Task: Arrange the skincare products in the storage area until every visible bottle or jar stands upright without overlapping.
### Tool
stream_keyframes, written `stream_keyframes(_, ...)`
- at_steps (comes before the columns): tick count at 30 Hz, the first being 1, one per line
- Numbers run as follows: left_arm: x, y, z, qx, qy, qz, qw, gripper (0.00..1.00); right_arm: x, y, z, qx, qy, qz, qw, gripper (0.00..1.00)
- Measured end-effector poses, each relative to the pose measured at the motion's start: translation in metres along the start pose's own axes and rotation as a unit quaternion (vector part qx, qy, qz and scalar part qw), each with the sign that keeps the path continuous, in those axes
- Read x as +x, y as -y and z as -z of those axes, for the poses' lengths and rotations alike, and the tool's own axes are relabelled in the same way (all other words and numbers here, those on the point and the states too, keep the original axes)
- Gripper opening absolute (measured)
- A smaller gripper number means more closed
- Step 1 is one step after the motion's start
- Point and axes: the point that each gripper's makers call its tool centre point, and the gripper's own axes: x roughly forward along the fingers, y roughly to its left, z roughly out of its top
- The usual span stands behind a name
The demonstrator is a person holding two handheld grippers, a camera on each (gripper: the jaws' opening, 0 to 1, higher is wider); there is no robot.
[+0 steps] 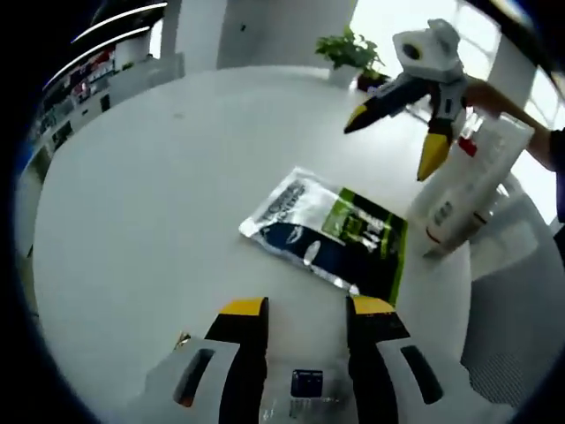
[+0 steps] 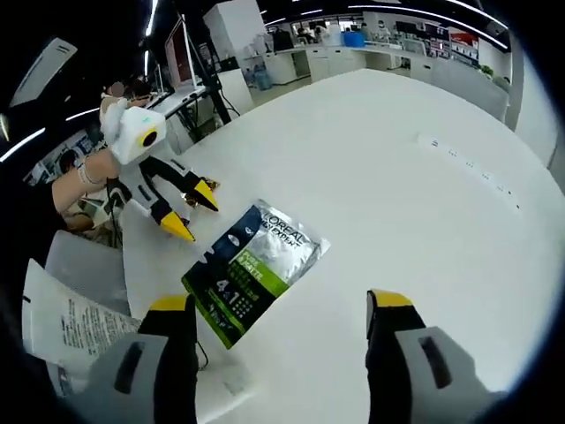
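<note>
Above the table (image 1: 132, 221) both grippers (image 1: 307, 309) (image 2: 281, 305) gape — nothing held.

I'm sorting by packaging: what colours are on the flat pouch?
Silver, dark blue and green pouch; clearest in the right gripper view.

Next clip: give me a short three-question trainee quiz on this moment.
1. The foil pack on the white table: A lies flat, B stands upright, C is held in a claw.
2. True or false: the left claw and the right claw are both open.
3. In the left gripper view, what stands at the table's far edge?
Key: 1 A; 2 true; 3 potted plant.
</note>
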Motion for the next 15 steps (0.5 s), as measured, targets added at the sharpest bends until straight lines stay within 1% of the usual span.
stream_keyframes(2,0.001,0.003,-0.001,-0.009,0.002,0.005,0.9999,0.31,0.004,-0.004,0.005,-0.005,-0.014,-0.011,0.9998,0.7)
stream_keyframes(5,0.002,0.006,-0.005,-0.027,0.013,0.01,0.9995,0.3,0.011,-0.01,0.009,0.001,-0.028,-0.028,0.9992,0.59)
stream_keyframes(7,0.003,0.006,-0.009,-0.039,0.023,0.01,0.9989,0.29,0.015,-0.011,0.014,0.003,-0.041,-0.035,0.9986,0.52)
stream_keyframes(8,0.003,0.005,-0.011,-0.052,0.026,0.007,0.9983,0.28,0.017,-0.012,0.016,0.002,-0.046,-0.038,0.9982,0.48)
stream_keyframes(9,0.004,0.005,-0.01,-0.055,0.023,0.005,0.9982,0.28,0.018,-0.013,0.018,0.002,-0.053,-0.044,0.9976,0.43)
stream_keyframes(13,0.007,0.007,-0.012,-0.071,0.029,0.012,0.997,0.26,0.023,-0.014,0.021,0.011,-0.062,-0.053,0.9966,0.35)
stream_keyframes(15,0.009,0.009,-0.014,-0.08,0.036,0.017,0.996,0.29,0.025,-0.013,0.022,0.011,-0.065,-0.056,0.9963,0.33)
